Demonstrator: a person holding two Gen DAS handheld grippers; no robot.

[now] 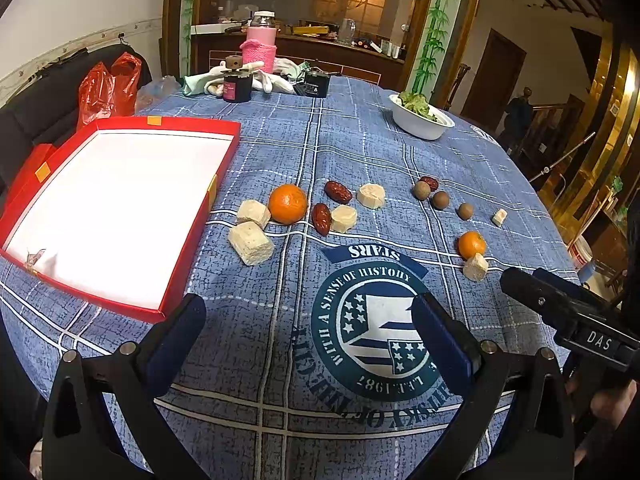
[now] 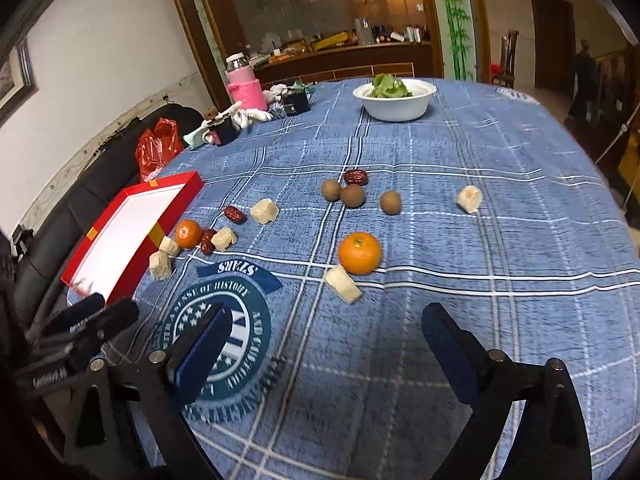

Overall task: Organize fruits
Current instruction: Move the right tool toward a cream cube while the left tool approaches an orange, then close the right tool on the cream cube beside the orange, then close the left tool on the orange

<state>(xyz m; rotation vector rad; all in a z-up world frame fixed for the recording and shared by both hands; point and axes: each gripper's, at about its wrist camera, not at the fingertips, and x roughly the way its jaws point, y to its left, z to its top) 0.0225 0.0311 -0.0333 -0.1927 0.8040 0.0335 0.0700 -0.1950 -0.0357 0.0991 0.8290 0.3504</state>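
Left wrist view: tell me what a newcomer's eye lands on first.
The red box, open with a bright white inside, fills the left of the blue checked tablecloth. Right of it lies a scatter of food, led by an orange among dates and pale blocks. In front, the round printed emblem sits between the open left gripper fingers.

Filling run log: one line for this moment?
left gripper: open, empty | right gripper: open, empty | red box: empty | fruits: on tablecloth

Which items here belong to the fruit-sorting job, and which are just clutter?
Job: red box, two oranges, red dates, brown round fruits, pale cubes.
Clutter: salad bowl, pink bottle, red bag.
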